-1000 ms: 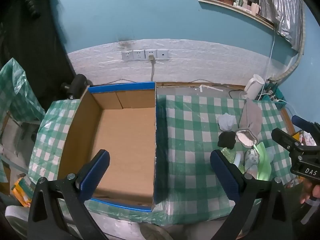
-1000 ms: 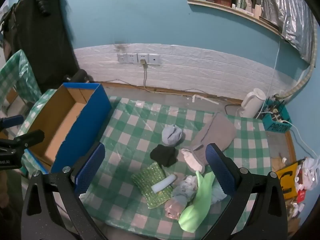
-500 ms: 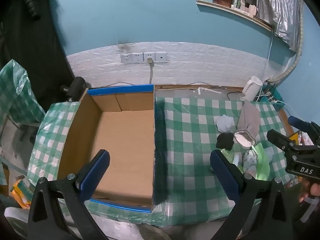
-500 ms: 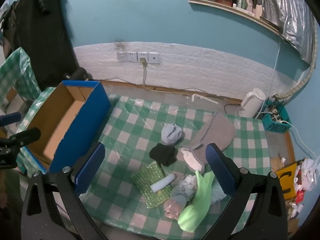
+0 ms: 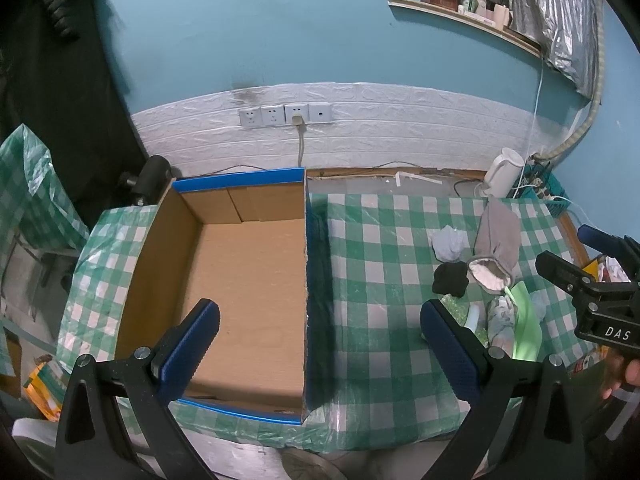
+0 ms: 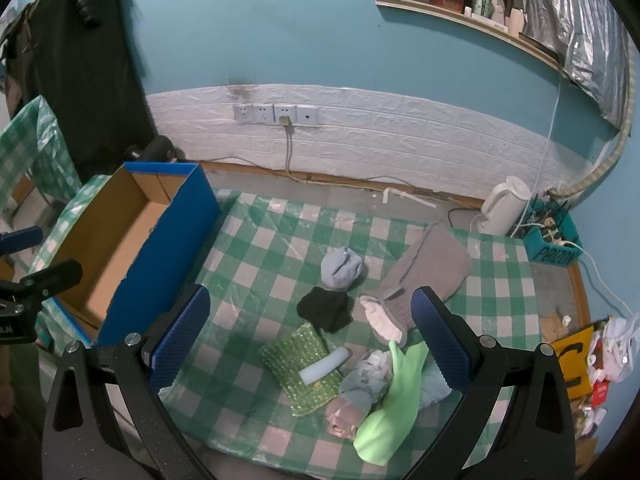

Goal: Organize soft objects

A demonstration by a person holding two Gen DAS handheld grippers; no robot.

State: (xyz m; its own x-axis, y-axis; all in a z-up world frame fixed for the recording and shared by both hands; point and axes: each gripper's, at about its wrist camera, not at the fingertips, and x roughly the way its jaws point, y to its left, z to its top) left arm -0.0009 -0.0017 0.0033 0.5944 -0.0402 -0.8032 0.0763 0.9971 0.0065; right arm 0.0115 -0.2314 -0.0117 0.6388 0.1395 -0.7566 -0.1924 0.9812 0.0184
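The left gripper [image 5: 318, 328] hovers with jaws spread wide and empty above the near edge of one empty cardboard box [image 5: 248, 280], while the right gripper [image 6: 308, 328], equally agape, hangs over the pile of soft objects [image 6: 360, 344] on the checked tablecloth [image 6: 272, 248]: one black sock [image 6: 326, 308], one grey mitten [image 6: 428, 268], one green cloth [image 6: 394, 400].

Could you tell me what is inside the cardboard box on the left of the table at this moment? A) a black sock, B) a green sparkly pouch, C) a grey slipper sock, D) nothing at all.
D: the cardboard box shows only its bare brown floor, while the black sock, green sparkly pouch and grey slipper sock all lie on the checked tablecloth.
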